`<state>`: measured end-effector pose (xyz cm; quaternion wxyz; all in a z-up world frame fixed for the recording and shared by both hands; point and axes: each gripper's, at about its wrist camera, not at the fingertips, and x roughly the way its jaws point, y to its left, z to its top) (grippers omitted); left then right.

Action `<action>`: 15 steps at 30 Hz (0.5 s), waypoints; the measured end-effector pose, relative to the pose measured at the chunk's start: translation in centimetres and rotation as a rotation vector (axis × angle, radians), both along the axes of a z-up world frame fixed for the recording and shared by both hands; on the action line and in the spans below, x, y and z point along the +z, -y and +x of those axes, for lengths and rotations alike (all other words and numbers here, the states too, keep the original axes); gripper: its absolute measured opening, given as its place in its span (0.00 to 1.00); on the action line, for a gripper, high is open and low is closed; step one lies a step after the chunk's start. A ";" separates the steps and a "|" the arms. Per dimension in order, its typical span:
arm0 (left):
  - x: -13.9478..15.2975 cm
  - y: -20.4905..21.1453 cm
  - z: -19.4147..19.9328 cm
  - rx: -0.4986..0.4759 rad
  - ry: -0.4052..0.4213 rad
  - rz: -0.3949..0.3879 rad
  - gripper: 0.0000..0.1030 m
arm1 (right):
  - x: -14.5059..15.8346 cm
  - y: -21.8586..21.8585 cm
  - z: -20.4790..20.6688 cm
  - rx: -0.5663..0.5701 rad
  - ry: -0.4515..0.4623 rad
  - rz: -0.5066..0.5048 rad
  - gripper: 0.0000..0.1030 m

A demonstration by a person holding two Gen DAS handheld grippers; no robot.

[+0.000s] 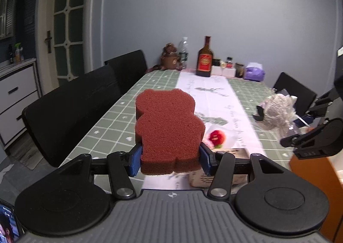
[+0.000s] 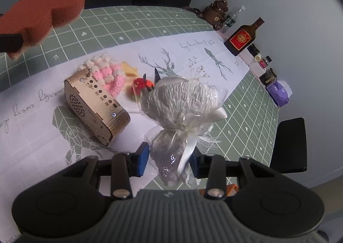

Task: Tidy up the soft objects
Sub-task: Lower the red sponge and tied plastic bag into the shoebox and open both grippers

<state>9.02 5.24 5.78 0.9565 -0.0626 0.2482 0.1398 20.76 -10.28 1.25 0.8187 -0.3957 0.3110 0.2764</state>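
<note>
My left gripper is shut on the lower end of a red-brown bear-shaped sponge, which it holds up above the table. The same sponge shows at the top left of the right wrist view. My right gripper is shut on the tied neck of a white soft bundle wrapped in clear cellophane with a ribbon, lifted off the table. On the white runner lie a pink and white crochet piece and a small red soft toy.
A wooden perforated box stands on the runner beside the crochet piece. At the table's far end are a dark bottle, a brown bear figure, small jars and a purple bag. Black chairs line the table; an orange box sits right.
</note>
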 end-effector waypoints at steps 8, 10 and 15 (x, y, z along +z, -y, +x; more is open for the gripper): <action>2.7 4.9 -0.1 -0.222 0.042 -0.013 0.59 | 3.3 6.0 -3.3 -0.069 0.059 0.023 0.39; 3.3 6.4 0.4 -0.301 0.036 -0.043 0.59 | 3.8 8.2 -3.7 -0.111 0.067 0.027 0.39; 4.1 11.6 1.8 -0.479 0.030 -0.019 0.59 | 3.7 13.8 -3.8 -0.231 0.051 0.018 0.39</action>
